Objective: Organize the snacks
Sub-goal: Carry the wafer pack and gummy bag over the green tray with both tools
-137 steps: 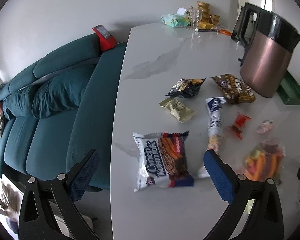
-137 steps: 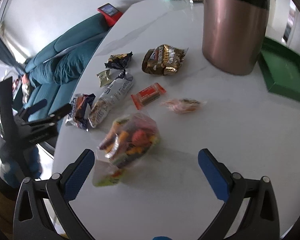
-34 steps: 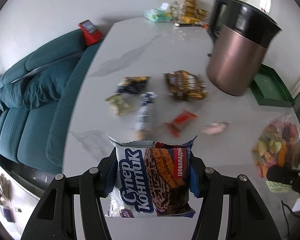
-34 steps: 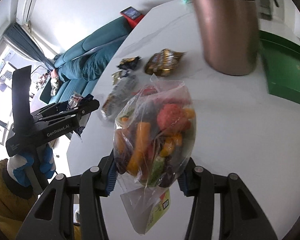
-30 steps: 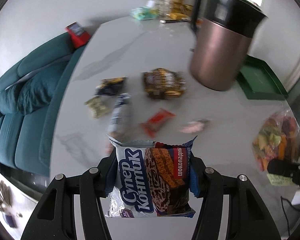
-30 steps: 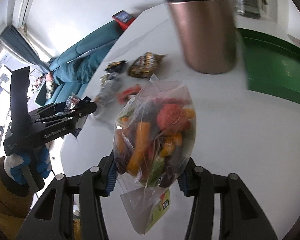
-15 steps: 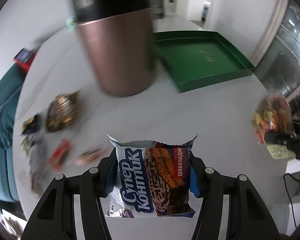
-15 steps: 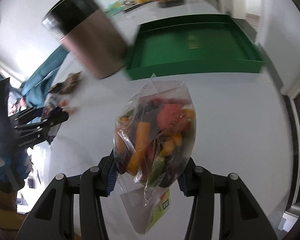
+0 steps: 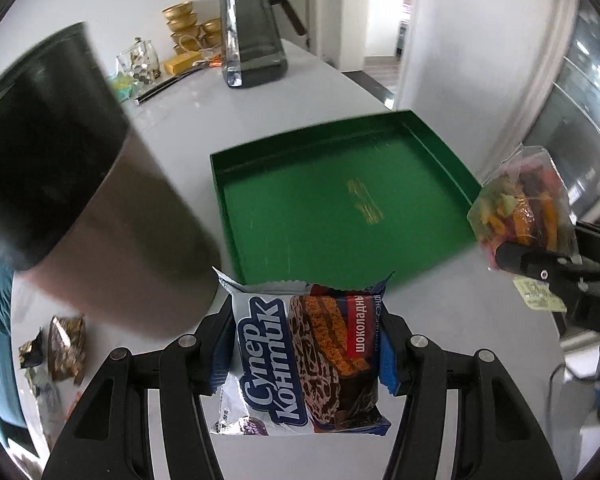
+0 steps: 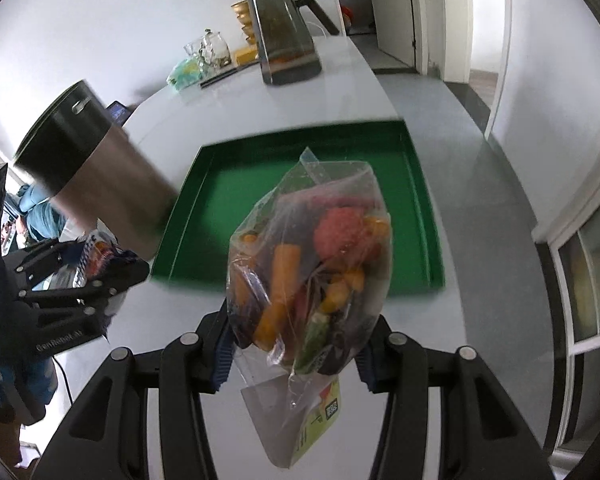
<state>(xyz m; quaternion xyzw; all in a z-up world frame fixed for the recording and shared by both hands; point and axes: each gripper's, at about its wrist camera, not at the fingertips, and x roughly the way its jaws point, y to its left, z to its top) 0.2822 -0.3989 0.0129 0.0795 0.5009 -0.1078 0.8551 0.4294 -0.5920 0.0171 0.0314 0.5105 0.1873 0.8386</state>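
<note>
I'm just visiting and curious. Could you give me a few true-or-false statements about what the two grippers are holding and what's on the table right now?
1. The left gripper holds a cookie packet. True.
2. The right gripper is empty. False: it grips a clear bag of colourful snacks.
3. The green tray already holds snacks. False: nothing lies in it.
4. A glass pitcher stands beyond the tray. True.

A white-and-blue wafer packet [image 9: 304,364] and a clear bag of mixed colourful sweets [image 10: 312,276] each hang pinched upright above the white counter [image 9: 440,312], near the empty green tray [image 9: 340,200].
</note>
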